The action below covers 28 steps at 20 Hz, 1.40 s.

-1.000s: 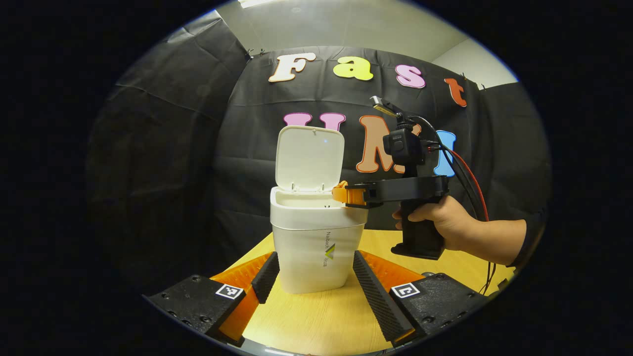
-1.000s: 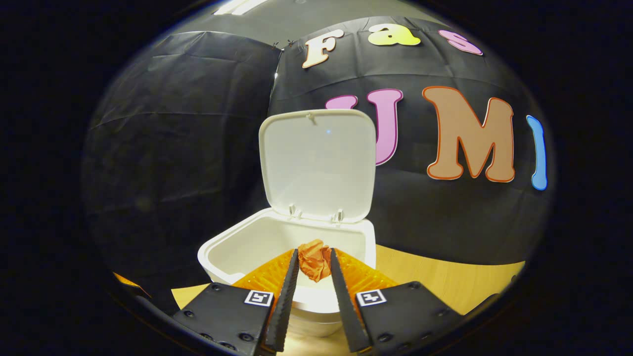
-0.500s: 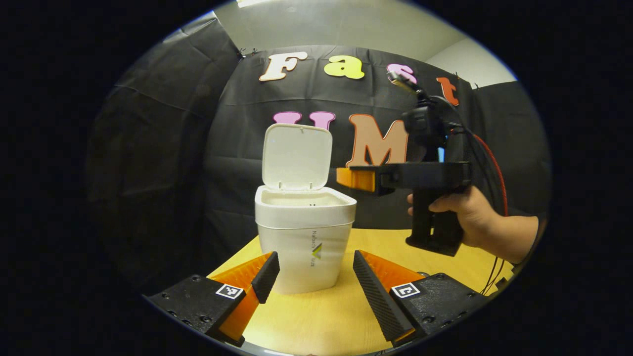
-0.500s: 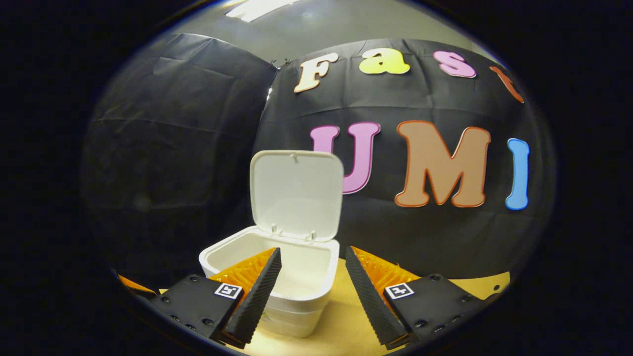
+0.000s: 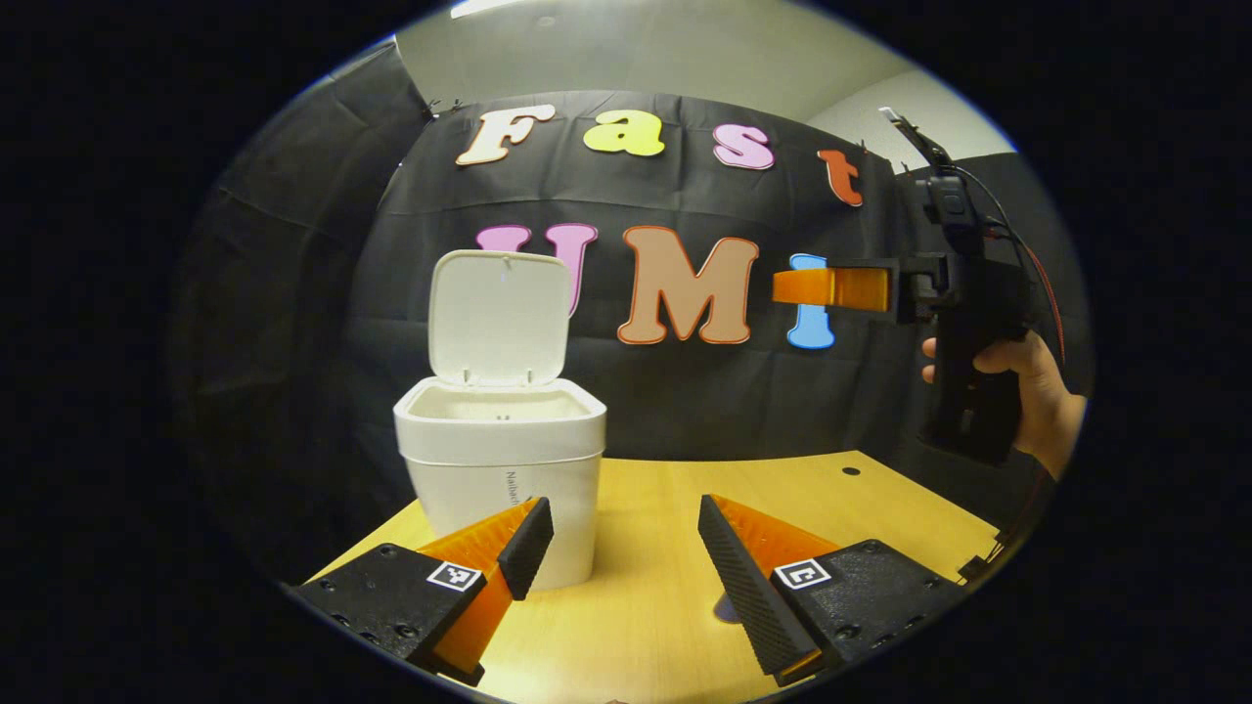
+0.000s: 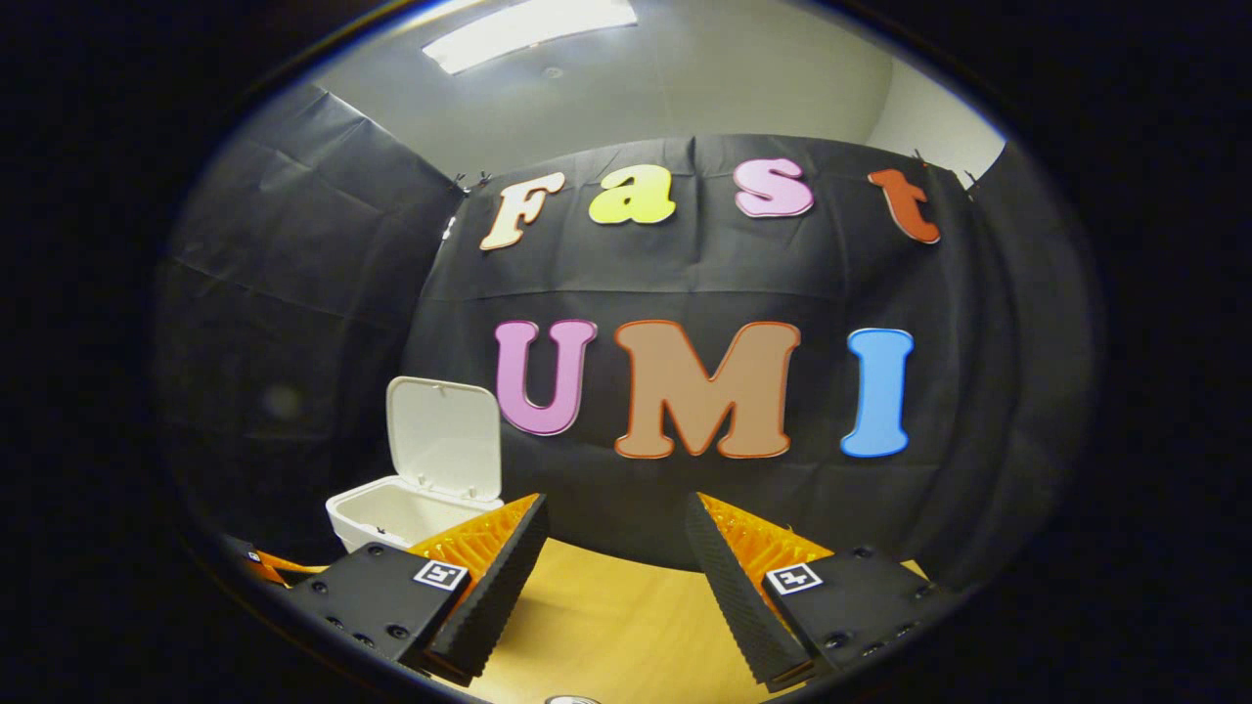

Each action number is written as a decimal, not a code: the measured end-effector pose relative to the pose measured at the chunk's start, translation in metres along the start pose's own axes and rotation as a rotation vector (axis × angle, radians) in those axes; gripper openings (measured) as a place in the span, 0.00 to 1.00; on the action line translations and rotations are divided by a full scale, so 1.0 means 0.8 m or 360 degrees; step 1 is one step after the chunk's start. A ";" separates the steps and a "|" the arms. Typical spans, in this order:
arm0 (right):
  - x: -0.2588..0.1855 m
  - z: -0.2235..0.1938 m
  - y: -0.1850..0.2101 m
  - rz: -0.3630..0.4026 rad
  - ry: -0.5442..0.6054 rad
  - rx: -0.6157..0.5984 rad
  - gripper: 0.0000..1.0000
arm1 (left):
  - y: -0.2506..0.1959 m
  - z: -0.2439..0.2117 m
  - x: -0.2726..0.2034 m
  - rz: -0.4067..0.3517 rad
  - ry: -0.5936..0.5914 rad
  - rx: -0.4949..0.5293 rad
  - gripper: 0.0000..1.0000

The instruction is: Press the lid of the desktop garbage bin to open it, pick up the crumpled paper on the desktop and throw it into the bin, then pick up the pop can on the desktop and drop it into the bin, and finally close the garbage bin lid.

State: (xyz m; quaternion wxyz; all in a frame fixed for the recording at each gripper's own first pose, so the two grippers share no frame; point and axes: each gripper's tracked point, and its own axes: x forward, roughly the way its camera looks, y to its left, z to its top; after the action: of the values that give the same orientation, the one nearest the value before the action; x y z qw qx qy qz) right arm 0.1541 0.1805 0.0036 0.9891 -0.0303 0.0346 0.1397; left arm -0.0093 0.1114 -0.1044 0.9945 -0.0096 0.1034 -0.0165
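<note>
The white garbage bin [image 5: 499, 469] stands on the wooden table [image 5: 665, 606] with its lid [image 5: 501, 315] swung up and standing upright at the far edge of the rim, so the inside of the bin is exposed. In the left gripper view the bin sits to the left and a little beyond the left gripper [image 5: 616, 533], close to the tip of its left finger; whether the two touch cannot be told. That gripper hangs low over the table with its fingers spread wide and nothing between them.

In the same view the right gripper [image 5: 831, 288] is raised well above the table at the far right, held by a hand [image 5: 1037, 401], well apart from the bin and higher than its rim.

In the right gripper view the right gripper [image 6: 611, 543] has its fingers wide apart and empty, with bare table below and between them. The bin [image 6: 396, 508] shows low at the left, beyond the left finger, its lid [image 6: 445, 435] upright.
</note>
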 end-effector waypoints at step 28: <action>-0.193 -0.201 -0.291 -0.0608 0.0448 0.0133 1.00 | -0.169 -0.228 0.117 -0.0158 0.0400 0.0069 0.93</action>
State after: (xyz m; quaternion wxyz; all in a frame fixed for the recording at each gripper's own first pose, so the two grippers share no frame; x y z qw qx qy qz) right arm 0.0612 -0.0964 -0.1327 0.9834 -0.0145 0.1717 -0.0570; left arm 0.0405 -0.0301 -0.2987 0.9716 0.0090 0.2263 -0.0690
